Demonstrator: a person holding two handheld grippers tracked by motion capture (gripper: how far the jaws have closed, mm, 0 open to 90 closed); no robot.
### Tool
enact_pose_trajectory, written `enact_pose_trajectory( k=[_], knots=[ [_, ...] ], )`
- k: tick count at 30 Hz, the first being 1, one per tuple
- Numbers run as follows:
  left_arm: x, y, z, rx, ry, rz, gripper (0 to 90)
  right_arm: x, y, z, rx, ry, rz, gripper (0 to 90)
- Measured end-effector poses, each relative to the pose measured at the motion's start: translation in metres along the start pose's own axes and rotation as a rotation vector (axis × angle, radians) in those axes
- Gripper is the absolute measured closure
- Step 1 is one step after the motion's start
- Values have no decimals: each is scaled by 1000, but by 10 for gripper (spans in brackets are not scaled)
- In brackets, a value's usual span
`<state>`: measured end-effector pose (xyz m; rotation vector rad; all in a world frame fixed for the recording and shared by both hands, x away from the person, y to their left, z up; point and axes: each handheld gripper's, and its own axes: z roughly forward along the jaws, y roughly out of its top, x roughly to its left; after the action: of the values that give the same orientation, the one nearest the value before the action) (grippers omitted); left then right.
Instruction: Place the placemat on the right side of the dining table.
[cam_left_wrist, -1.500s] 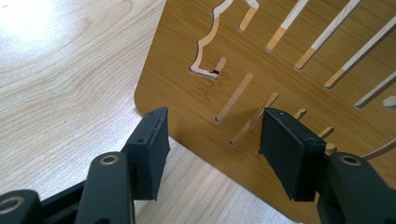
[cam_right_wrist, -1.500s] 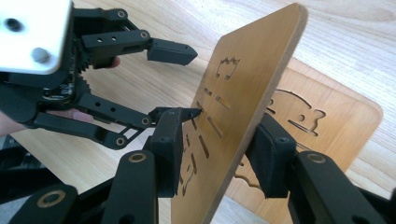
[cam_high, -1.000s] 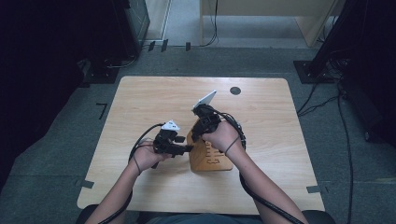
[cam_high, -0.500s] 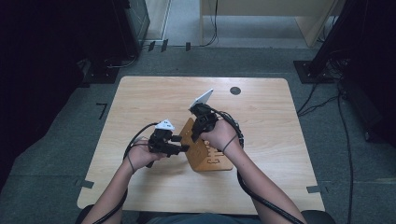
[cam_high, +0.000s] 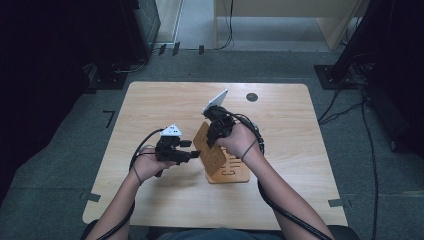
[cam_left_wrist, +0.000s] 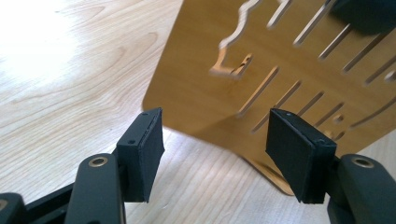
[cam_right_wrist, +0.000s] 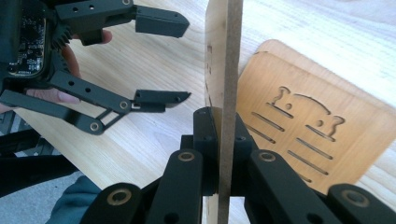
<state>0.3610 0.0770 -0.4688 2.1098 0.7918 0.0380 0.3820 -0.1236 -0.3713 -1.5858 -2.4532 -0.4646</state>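
A thin wooden board (cam_high: 204, 146) with cut slots stands tilted on edge, and my right gripper (cam_high: 214, 134) is shut on its upper edge. In the right gripper view that board (cam_right_wrist: 224, 70) runs edge-on between the jaws of my right gripper (cam_right_wrist: 223, 135). A second slotted board (cam_high: 231, 172) lies flat on the table under it, and its slotted face (cam_right_wrist: 317, 130) shows in the right gripper view. My left gripper (cam_high: 194, 153) sits just left of the tilted board. Its jaws have just been opening. In its own view the left gripper (cam_left_wrist: 222, 156) is open, with the board (cam_left_wrist: 261, 70) just beyond the pads (cam_left_wrist: 144, 154).
The light wooden table (cam_high: 165, 100) has a dark round hole (cam_high: 252, 97) near its far edge. Cables trail from both grippers over the table. Grey carpet, dark equipment and more cables surround the table.
The left gripper's jaws have spread apart beside the tilted board. Both hands stay about where they were, the right one still gripping the board.
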Motion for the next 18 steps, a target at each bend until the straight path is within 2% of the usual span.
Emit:
enact_pose_trajectory(
  k=[7, 13, 18],
  knots=[
    [2, -1, 3, 8, 14, -11, 346, -10, -2, -10, -20, -5, 0, 876],
    [2, 2, 11, 22, 26, -10, 338, -17, -3, -14, -29, -8, 19, 876],
    [0, 4, 17, 38, 20, 1, 334, -20, -5, -14, -25, -12, 22, 876]
  ],
)
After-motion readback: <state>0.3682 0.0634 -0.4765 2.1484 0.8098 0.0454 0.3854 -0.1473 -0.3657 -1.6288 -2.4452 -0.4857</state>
